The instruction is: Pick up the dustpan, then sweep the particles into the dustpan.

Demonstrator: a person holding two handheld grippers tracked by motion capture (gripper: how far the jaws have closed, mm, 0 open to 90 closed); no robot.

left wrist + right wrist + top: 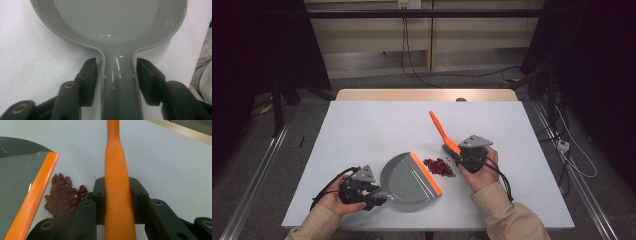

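1. The step in hand looks like sweeping the pile of red beans (439, 167) into the grey dustpan (409, 181) with the orange brush (443, 131).
2. The right claw (117, 192) is clamped tight on the brush handle, which runs up between its jaws. The beans lie just to its left, touching the dustpan's orange lip (32, 195) or very near it.
3. The left claw (116, 75) stands part open around the dustpan's handle (119, 82); a thin gap shows at each pad, so nothing is gripped. The pan's bowl lies straight ahead of it.
4. To do it well, I judge the left claw should close on the handle first and press the lip flat to the bench (362, 130).
5. Then draw the brush low and slowly toward the lip, so no beans scatter past the pan's ends.
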